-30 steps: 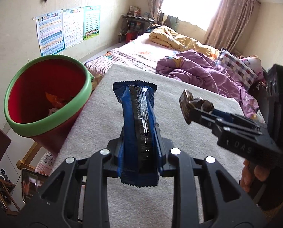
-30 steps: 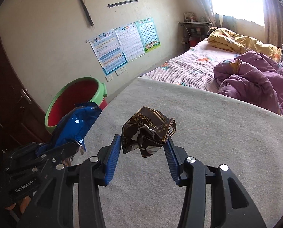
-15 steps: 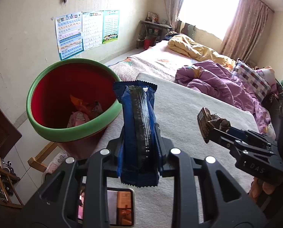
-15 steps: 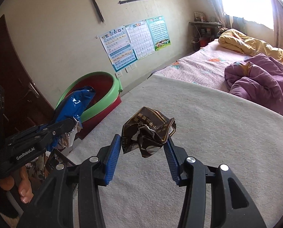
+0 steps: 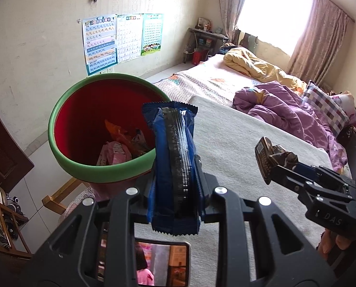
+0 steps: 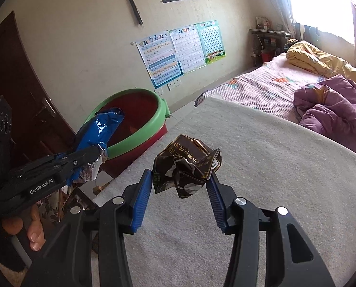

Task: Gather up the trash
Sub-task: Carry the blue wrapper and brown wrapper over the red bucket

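Observation:
My left gripper (image 5: 175, 167) is shut on a blue snack wrapper (image 5: 173, 157) that stands upright between its pads, level with the near rim of a red bin with a green rim (image 5: 65, 110). Several wrappers lie at the bin's bottom. From the right wrist view the same blue wrapper (image 6: 99, 129) hangs over the bin (image 6: 139, 131), pinched by the left gripper (image 6: 94, 155). My right gripper (image 6: 181, 179) is shut on a crumpled brown wrapper (image 6: 185, 167), above the grey-white blanket (image 6: 273, 179). Seen from the left wrist camera, the right gripper (image 5: 269, 165) holds that brown wrapper (image 5: 273, 155) to the right.
The bin stands on the floor against the blanket-covered surface's left edge. A phone (image 5: 161, 265) lies below the left gripper. A wooden chair (image 5: 56, 201) stands by the bin, a dark door (image 6: 22, 95) at left. A bed with purple bedding (image 5: 285, 110) lies beyond.
Both grippers have moved left toward the bin, each keeping its wrapper. The bin now looms larger and its contents show; the blue wrapper has come from over the blanket to the bin's rim.

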Demonstrator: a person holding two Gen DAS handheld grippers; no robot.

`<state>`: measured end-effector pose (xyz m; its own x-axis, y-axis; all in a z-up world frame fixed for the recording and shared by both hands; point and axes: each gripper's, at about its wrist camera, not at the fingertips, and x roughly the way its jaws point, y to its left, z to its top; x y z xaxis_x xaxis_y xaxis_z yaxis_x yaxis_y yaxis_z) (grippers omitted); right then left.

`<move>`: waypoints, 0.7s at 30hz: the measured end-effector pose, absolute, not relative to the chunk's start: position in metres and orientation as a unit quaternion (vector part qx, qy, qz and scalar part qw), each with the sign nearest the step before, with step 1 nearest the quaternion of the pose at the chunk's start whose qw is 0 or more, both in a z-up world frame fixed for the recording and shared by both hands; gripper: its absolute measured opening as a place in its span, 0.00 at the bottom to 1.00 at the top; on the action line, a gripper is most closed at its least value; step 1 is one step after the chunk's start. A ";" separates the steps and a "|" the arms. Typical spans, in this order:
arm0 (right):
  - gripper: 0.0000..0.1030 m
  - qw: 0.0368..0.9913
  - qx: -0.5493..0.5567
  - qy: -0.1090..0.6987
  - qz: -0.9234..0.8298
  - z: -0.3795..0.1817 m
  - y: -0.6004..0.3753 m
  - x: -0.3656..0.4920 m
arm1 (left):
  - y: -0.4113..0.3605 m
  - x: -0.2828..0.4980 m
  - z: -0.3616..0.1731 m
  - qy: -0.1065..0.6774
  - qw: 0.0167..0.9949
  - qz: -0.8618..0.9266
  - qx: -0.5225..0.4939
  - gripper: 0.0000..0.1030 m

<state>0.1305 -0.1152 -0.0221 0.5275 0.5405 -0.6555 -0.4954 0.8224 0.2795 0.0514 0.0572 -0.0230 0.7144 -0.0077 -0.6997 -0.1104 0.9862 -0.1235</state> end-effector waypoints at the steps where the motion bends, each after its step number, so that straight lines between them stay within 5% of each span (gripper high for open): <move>1: 0.44 0.873 0.027 0.384 0.300 -0.021 -0.112 0.131 | 0.059 0.051 -0.023 0.377 0.923 0.030 -0.079 0.25; 21: 0.45 0.864 0.007 0.370 0.341 -0.014 -0.076 0.136 | 0.105 0.046 -0.011 0.357 0.926 0.091 -0.080 0.25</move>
